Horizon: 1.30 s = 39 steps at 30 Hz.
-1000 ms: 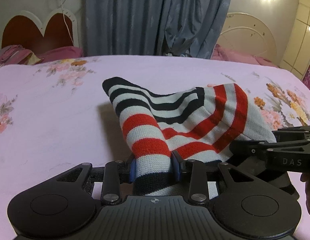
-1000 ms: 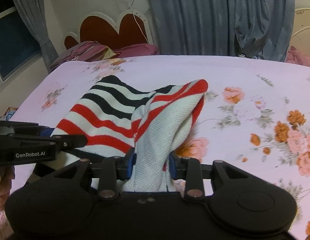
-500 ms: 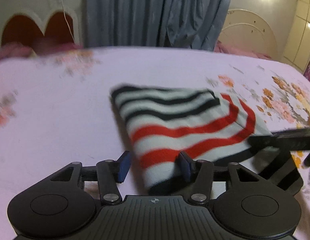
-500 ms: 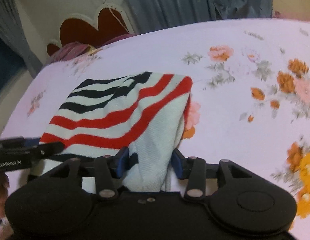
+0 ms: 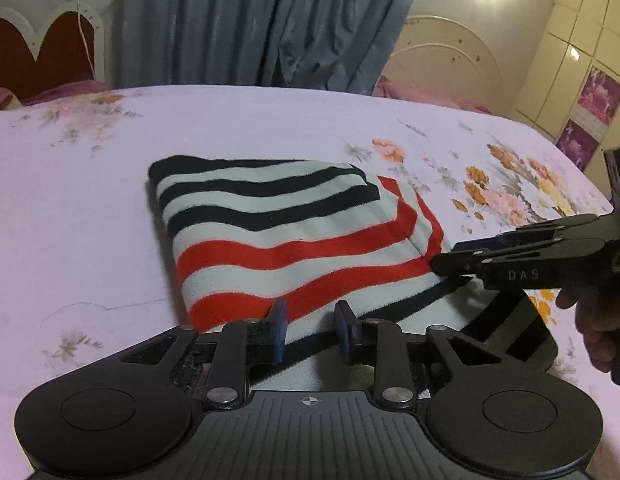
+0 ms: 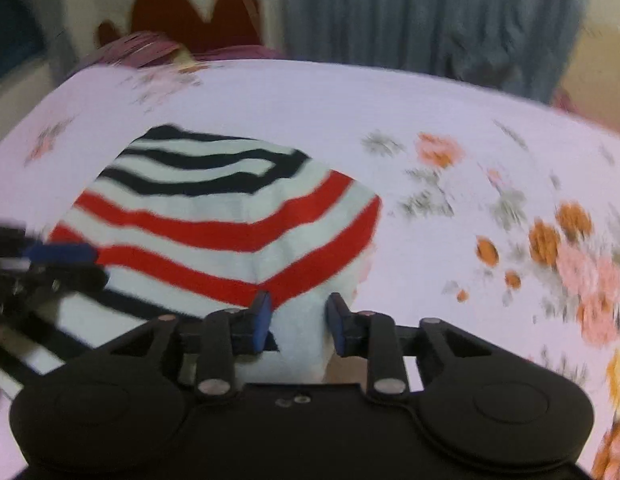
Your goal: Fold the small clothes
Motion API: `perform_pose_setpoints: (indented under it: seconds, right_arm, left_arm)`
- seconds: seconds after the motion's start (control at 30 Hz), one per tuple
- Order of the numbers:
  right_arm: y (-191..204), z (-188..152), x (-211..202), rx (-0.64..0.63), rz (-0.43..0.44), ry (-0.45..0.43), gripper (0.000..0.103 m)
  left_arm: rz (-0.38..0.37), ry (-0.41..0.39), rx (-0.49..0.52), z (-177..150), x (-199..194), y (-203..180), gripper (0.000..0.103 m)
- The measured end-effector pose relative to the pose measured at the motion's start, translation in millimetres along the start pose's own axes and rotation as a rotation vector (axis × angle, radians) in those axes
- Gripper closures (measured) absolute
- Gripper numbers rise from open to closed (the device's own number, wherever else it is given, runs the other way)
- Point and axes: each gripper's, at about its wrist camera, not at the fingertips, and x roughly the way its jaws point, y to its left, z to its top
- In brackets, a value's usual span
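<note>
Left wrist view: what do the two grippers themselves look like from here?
The left gripper is matte black, with two round discs on a ribbed body, silver pivot screws, a small crosshair mark and blue-padded fingers. The right gripper is also black, with blue pads and white "DAS" lettering; bare fingertips of a hand show beside it.

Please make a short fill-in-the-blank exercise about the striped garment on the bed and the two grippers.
1. The folded knitted garment has black stripes, white stripes and ____ stripes.
2. It lies on a pale pink bedsheet printed with ____.
3. The jaws of the left gripper are ____, with no cloth clamped between them.
4. Behind the bed hangs a grey-blue ____.

Missing words: red; flowers; open; curtain
</note>
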Motion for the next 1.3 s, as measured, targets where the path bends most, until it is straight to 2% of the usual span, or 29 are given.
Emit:
perform_pose_setpoints:
  seconds: [0.03,0.07,0.1,0.17,0.23,0.37,0.47,0.73,1.3]
  right_arm:
    - [3.5,0.5,-5.4,0.002,-0.014,-0.003,0.073]
    - [8.0,-1.5,-15.7,-0.012,-0.029,-0.021,0.083]
    - [12.1,-5.4,-27.4,-0.026,-0.029,-0.046,0.086]
    - [14.3,-17.6,-49.3,-0.029,0.014,-0.095,0.092]
    - [21.4,-30.9,-68.7,-0.052,0.053,-0.118,0.094]
    - [40.3,-53.5,-73.4,-0.129,0.034,-0.082,0.098]
    - [40.9,-69.1,-64.6,-0.132,-0.003,-0.023,0.103]
    - [39.8,-81.4,-52.0,-0.147,-0.014,-0.022,0.103]
    - [34.5,-88.2,-53.0,-0.129,0.013,-0.057,0.103]
  left_arm:
    - [0.003,-0.013,0.02,-1.5,-6.8,-2.8,0.077]
    - [0.0,-0.028,0.035,-6.5,-15.4,-5.6,0.077]
    - [-0.009,-0.038,0.039,-11.0,-23.7,-7.8,0.077]
    - [0.0,-0.055,0.048,-21.7,-37.3,-12.5,0.077]
    - [-0.003,-0.061,0.039,-33.7,-49.5,-14.0,0.077]
    - [0.006,-0.022,0.01,-56.6,-60.3,-19.1,0.077]
    - [0.046,0.008,0.048,-73.6,-56.2,-26.0,0.081]
    - [0.084,-0.015,-0.004,-82.9,-54.6,-23.8,0.084]
    - [0.209,-0.007,0.011,-81.5,-50.1,-46.1,0.084]
